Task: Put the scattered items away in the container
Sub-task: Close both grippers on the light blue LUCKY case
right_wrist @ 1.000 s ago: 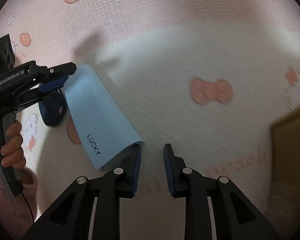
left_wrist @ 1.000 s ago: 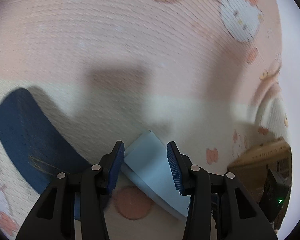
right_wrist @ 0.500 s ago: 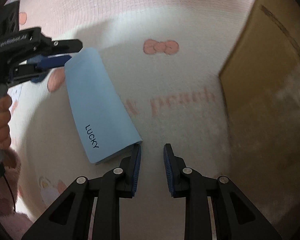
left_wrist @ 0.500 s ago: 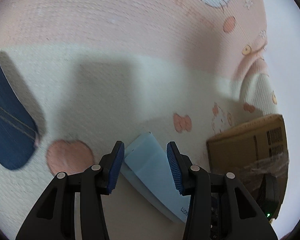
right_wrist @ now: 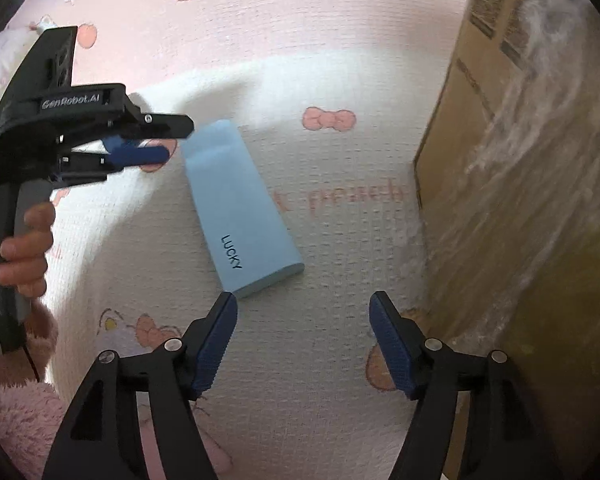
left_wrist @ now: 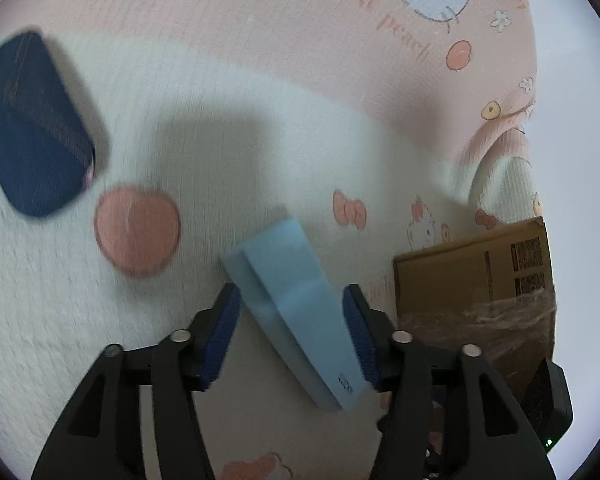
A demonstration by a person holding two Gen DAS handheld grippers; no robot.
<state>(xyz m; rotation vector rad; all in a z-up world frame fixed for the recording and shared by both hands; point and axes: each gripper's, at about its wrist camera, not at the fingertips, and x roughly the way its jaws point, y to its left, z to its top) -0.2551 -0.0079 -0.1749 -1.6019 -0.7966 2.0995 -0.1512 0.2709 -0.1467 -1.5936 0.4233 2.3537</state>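
Now — your left gripper (left_wrist: 290, 332) and right gripper (right_wrist: 303, 340) both opening, gripping nothing | flat pale-blue "LUCKY" case (right_wrist: 240, 208) mid-frame and dark navy pouch (left_wrist: 32, 124) upper left — neither yet in brown cardboard box (right_wrist: 520, 200)

case (right_wrist: 242, 208) lies on blanket (right_wrist: 340, 420), left of box (right_wrist: 520, 200).

My left gripper (left_wrist: 292, 332) points down at a slant, its black fingers spread and the jaws opening, the blue ribbed pads (left_wrist: 220, 332) facing each other across a wide gap; neither pad presses on anything. From my other camera I see that same gripper side-on at the left, with my left hand (right_wrist: 22, 248) wrapped round its grey handle, fingers curled, a fluffy pink sleeve (right_wrist: 16, 408) below the wrist. My right gripper (right_wrist: 303, 340) points more steeply down, its jaws opening too, pads well apart with nothing held between them.
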